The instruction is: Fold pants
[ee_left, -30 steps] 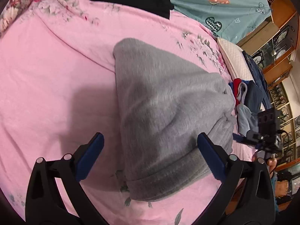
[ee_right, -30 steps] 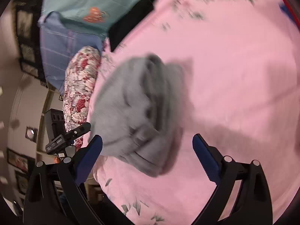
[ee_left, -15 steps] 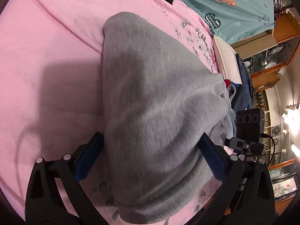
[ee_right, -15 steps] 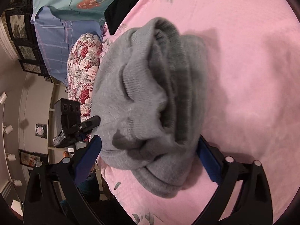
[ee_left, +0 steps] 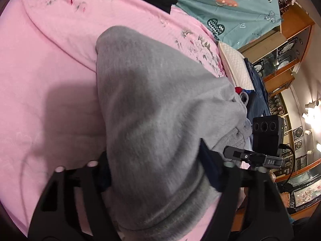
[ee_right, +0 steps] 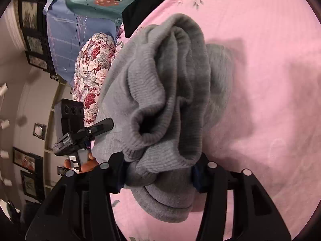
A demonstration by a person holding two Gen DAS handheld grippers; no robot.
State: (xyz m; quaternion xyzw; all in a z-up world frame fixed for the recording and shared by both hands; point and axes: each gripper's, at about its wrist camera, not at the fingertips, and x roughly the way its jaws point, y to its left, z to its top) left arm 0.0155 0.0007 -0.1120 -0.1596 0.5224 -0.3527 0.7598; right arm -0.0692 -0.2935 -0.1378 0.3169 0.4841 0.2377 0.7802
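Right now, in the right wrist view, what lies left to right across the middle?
Framed pictures on the wall → left gripper → gray pants → pink bedspread.

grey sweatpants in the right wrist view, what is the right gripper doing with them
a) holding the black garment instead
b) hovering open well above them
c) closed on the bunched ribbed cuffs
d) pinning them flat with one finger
c: the right gripper has both blue pads pressed into the bunched ribbed cuffs of the grey sweatpants, which lie on the pink bedsheet.
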